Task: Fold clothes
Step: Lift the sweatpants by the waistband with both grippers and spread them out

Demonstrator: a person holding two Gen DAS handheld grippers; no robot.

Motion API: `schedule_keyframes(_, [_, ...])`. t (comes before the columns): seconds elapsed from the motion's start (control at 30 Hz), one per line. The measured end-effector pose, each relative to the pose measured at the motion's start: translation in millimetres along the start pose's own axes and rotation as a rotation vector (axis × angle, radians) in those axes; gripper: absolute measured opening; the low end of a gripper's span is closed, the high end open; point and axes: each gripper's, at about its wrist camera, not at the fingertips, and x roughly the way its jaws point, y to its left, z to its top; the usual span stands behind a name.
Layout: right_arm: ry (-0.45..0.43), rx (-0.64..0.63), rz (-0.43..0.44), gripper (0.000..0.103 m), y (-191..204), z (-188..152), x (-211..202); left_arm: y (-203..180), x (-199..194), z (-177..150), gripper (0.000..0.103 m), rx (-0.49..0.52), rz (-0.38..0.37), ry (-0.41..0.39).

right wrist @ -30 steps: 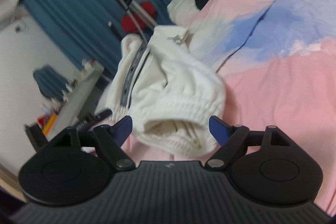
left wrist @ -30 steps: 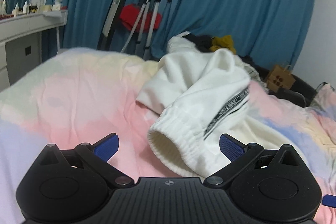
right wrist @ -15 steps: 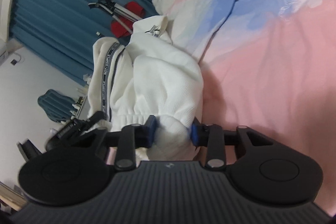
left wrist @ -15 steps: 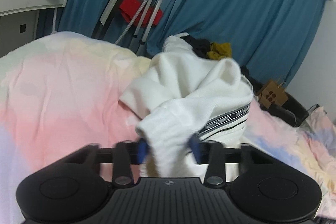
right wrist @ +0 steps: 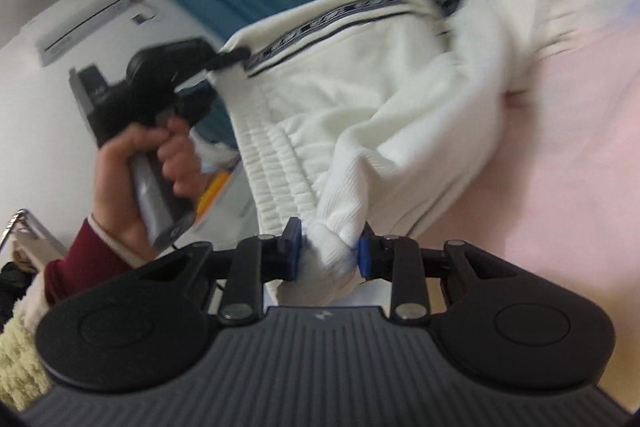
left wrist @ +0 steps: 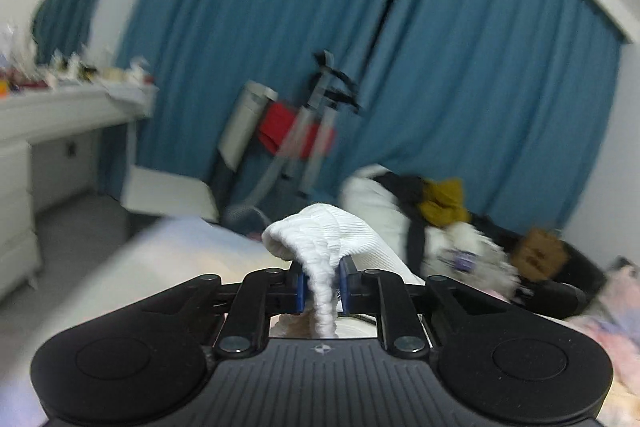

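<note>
A white garment with a ribbed elastic hem and a dark patterned stripe [right wrist: 360, 107] is lifted off the pastel bed. My left gripper [left wrist: 323, 285] is shut on a bunch of its ribbed hem [left wrist: 320, 239], held up in the air. My right gripper [right wrist: 327, 254] is shut on another part of the hem [right wrist: 332, 247]. In the right wrist view the left gripper [right wrist: 208, 75] and the hand holding it show at the left, at the other end of the stretched hem. The rest of the garment hangs toward the bed.
A pastel pink and blue bedsheet [right wrist: 560, 187] lies below. A pile of other clothes [left wrist: 432, 211] sits at the bed's far side. A tripod with a red cloth [left wrist: 300, 135] stands before blue curtains [left wrist: 480, 87]. A white dresser [left wrist: 48, 115] is at left.
Both grippers closed on the white garment's hem, then lifted it off the bed and pulled it apart between them. Both views tilted upward.
</note>
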Motion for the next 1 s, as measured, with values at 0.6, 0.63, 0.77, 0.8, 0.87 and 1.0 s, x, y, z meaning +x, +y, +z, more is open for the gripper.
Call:
schedule_keyframes(0.6, [0.344, -0.224, -0.033, 0.033, 32, -42, 195, 253, 180, -18, 0.026, -0.24, 0.364, 0.309])
schedule_keyframes(0.63, [0.343, -0.237, -0.039, 0.034, 35, -39, 193, 253, 176, -19, 0.032, -0.229, 0.358, 0.306])
schedule_keyframes(0.77, [0.332, -0.284, -0.079, 0.038, 38, -33, 178, 235, 142, -20, 0.061, -0.121, 0.383, 0.284])
schedule_keyframes(0.8, [0.326, -0.294, -0.092, 0.05, 38, -32, 173, 229, 129, -19, 0.07, -0.1, 0.382, 0.266])
schedule_keyframes(0.87, [0.296, -0.307, -0.114, 0.071, 33, -35, 153, 214, 101, -18, 0.082, -0.065, 0.378, 0.229])
schedule_keyframes(1.0, [0.23, -0.329, -0.136, 0.077, 33, -40, 107, 159, 37, -25, 0.083, 0.076, 0.352, 0.186])
